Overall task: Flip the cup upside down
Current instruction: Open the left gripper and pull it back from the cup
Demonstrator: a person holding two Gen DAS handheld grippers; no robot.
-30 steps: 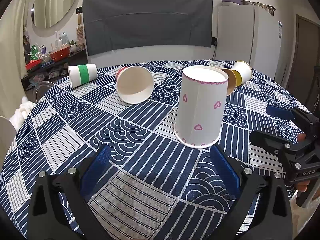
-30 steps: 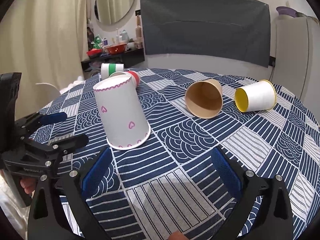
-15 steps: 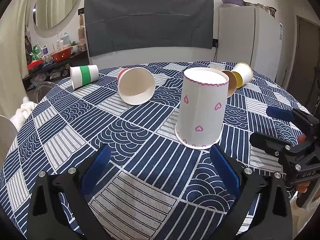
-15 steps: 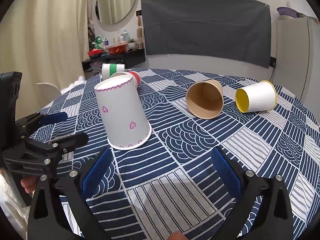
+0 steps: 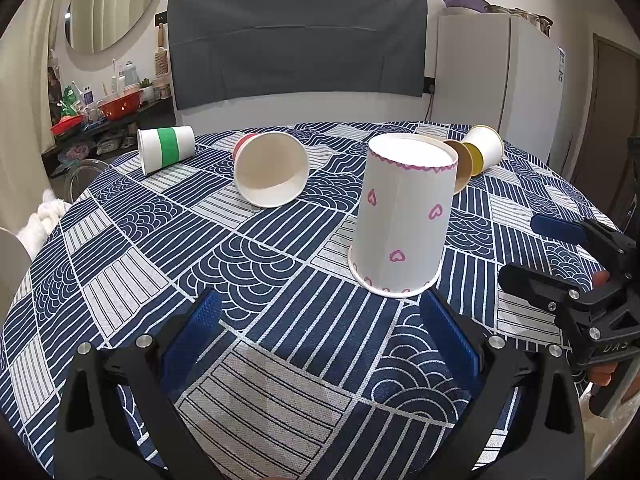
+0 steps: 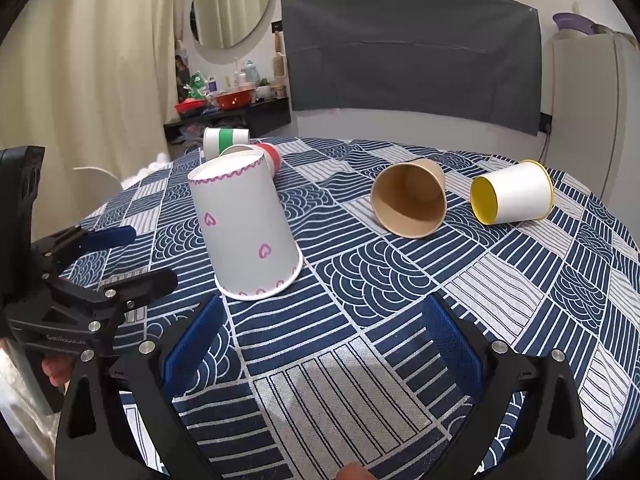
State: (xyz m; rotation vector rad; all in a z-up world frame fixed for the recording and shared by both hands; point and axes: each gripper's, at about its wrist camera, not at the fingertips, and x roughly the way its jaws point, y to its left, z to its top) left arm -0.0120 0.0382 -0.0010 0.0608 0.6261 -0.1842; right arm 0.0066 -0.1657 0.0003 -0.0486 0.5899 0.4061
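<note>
A white paper cup with pink hearts (image 5: 404, 220) stands upside down, rim on the tablecloth; it also shows in the right wrist view (image 6: 246, 228). My left gripper (image 5: 324, 332) is open and empty just in front of it, a little to its left. My right gripper (image 6: 320, 336) is open and empty, in front of the cup and to its right. Each gripper shows in the other's view, the right one (image 5: 560, 256) and the left one (image 6: 108, 256), both open.
Other cups lie on their sides on the round blue patterned table (image 5: 256, 392): a green-banded one (image 5: 164, 152), a red-rimmed one (image 5: 272, 176), a brown one (image 6: 410, 198), a yellow-lined one (image 6: 514, 192). A shelf and a fridge stand behind the table.
Both grippers have drifted very slightly; the heart cup stands where it stood. Nothing was taken hold of or let go.
</note>
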